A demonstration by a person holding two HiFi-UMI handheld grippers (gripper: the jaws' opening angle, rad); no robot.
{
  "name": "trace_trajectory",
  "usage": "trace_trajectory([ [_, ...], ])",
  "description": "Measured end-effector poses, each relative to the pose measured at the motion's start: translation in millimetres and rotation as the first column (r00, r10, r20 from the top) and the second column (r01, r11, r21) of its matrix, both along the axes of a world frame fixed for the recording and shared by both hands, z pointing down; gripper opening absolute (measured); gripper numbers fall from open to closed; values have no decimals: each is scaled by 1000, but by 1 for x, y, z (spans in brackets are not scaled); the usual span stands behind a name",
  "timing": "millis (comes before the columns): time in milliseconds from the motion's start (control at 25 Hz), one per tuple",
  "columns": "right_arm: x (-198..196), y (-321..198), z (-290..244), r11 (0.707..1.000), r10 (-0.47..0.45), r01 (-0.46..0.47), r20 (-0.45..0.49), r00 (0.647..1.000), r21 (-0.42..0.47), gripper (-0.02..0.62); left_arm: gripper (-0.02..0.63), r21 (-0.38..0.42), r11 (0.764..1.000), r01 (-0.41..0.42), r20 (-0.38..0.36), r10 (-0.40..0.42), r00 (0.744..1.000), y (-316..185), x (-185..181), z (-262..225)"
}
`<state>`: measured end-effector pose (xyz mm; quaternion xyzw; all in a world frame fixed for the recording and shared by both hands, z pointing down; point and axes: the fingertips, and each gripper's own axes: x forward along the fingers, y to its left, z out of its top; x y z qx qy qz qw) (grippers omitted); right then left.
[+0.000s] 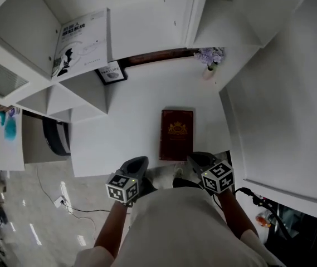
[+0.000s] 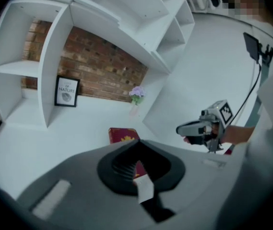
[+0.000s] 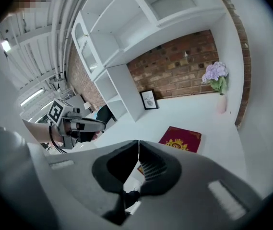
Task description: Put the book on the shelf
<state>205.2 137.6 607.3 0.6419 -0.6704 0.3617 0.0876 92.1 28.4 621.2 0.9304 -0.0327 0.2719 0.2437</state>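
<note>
Step in hand: approach, with no grasp made. The red book (image 1: 176,134) lies flat at centre frame on the white tabletop (image 1: 130,115), untouched. The left gripper (image 1: 137,162) and right gripper (image 1: 199,158) hover at the near edge, both with jaws together and holding nothing. Next move likely requires opening the jaws and catching a book edge. In the shelf (image 1: 19,43), the upper-left compartment holds a white book (image 1: 83,42).

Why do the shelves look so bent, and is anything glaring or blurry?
Both gripper views are fisheye: the white shelves bow into curves and the corners go black. Head view: the red book is sharp under even light, while the floor shows bright glare streaks.
</note>
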Motion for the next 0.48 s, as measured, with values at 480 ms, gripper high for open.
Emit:
trace_trajectory([
  [480, 28, 38, 108, 987, -36, 49, 89, 995, -156, 94, 81, -77, 995, -62, 233, 78, 969, 40, 21, 116],
])
